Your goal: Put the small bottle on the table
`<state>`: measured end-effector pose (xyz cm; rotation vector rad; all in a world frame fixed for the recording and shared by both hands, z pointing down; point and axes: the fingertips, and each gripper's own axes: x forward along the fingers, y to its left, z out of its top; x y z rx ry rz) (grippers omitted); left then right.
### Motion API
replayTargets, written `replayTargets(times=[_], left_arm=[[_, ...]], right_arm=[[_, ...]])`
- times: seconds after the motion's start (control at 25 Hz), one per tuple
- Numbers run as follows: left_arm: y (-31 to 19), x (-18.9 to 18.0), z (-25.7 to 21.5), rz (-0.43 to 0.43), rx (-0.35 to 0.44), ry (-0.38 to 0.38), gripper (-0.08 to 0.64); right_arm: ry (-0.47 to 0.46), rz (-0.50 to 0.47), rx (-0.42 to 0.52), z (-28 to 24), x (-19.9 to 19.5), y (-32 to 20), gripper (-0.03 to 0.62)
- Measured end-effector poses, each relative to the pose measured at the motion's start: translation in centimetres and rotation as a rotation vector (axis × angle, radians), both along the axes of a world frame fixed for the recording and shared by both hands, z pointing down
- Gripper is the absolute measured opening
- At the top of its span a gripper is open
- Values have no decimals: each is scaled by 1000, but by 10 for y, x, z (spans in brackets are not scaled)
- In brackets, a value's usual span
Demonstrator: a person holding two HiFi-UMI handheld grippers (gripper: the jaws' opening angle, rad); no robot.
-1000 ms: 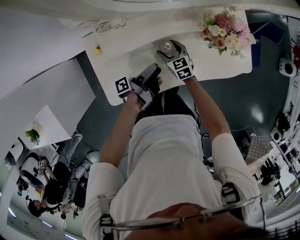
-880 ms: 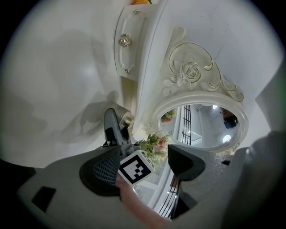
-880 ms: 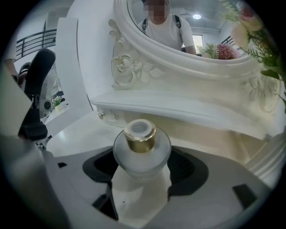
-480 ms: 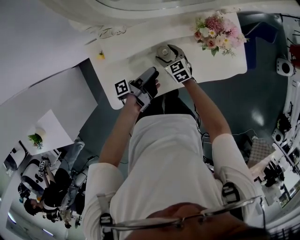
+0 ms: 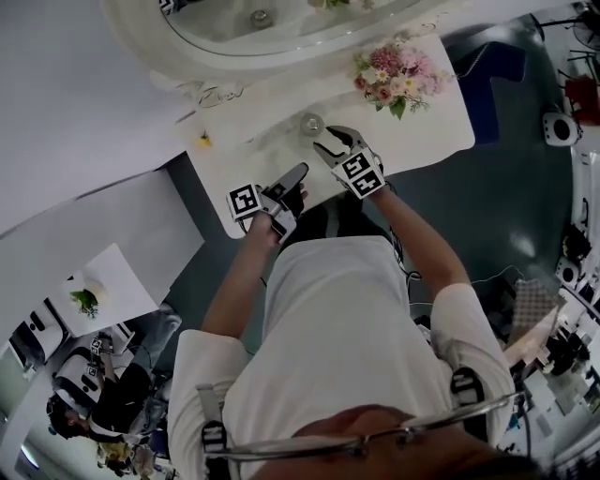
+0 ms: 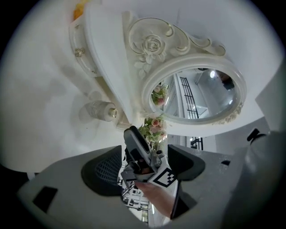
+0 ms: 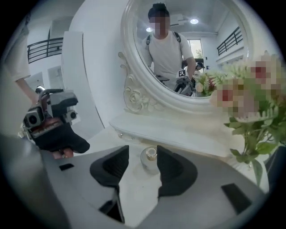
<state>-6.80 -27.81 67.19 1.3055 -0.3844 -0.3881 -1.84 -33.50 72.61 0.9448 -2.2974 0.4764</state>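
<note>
Overhead, the head view is showing the small glass bottle [image 5: 311, 124] standing upright on the white desk [image 5: 431, 127], near the frame's upper centre. The flower bouquet [image 5: 394, 73] is sitting to its right and the oval mirror [image 5: 253, 23] is curving along the top edge. The right hand-held gripper [image 5: 330, 142] is hovering just below the bottle in the picture, its tips pointing at it but not touching.

The right gripper view is adding what the head view cannot. Its jaws are standing moderately apart, having just been closing, with nothing pressed between the pads. The bottle is showing through the gap, on the desk beyond the tips, cap uppermost. That view is also catching the person reflected in the mirror.

The left hand-held gripper [image 5: 296, 174] is hanging to the lower left of the bottle, over the desk's near edge. Its own view, rolled sideways, is showing its jaws spread wide and holding nothing. They are framing the right hand-held gripper, and the bottle is appearing well apart at the left centre.
</note>
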Motion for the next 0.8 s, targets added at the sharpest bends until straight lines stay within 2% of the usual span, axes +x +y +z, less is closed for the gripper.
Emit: replayTargets(times=[0.16,0.28,0.4,0.64,0.8], left_arm=[[2,10,-18,27,89,-79,321],[6,22,-34,37,160,-127,319],[14,33,-46,26,226,-206,316],[19,41,-78,-110,346,-341,271],[31,44,-93,-171,410,-439,251]], right_arm=[[-23,-24,8,-28,20,13,179],[-44,-59,17,-53,30,24,125],[-73,-112,14,-76,37,41,94],[-115,-197,39,-116,58,57,56],[-138,-252,46,-133,72,70,34]])
